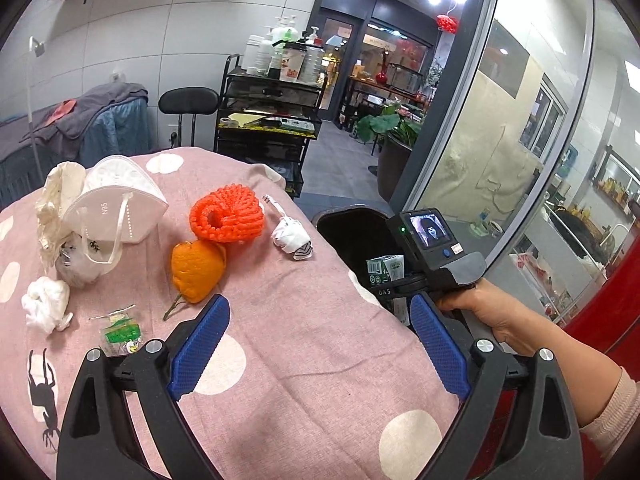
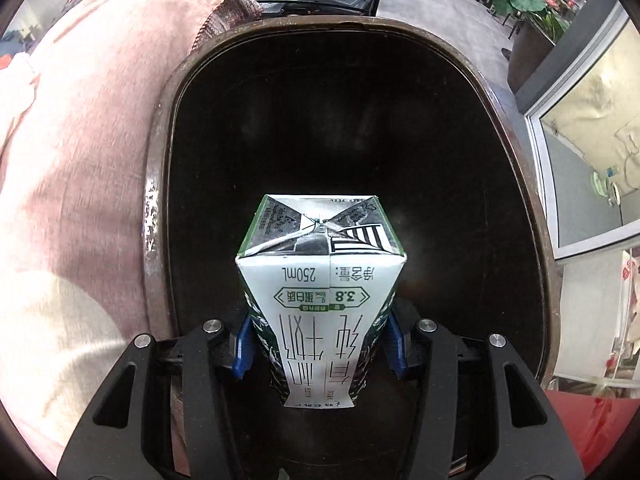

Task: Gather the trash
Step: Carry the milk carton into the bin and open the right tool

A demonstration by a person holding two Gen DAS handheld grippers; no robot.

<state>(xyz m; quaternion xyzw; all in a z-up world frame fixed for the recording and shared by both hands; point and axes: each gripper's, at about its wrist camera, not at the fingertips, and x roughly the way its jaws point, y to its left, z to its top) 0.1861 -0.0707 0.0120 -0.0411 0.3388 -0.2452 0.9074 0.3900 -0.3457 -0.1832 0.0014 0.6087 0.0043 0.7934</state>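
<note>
Right gripper clamped and pointing steeply down, left gripper spread wide

The right gripper (image 2: 320, 344) presses its blue pads on both sides of a milk carton (image 2: 320, 280); the left gripper (image 1: 316, 348) holds nothing, and a bare hand (image 1: 480, 308) grasps the right handle.

Left gripper (image 1: 320, 346): black forked frame, triangular cut-outs, silver round-head screws at pivots, blue cross-hatched finger pads (image 1: 200, 350). Right gripper (image 2: 318, 346): same black frame, silver screws, blue pads. Its body: black handle, grey trigger guard, small lit screen, green indicator light, blue button, "DAS" lettering. Person's right hand (image 1: 476, 308): ribbed pale-pink knit sleeve (image 1: 616, 412).
</note>
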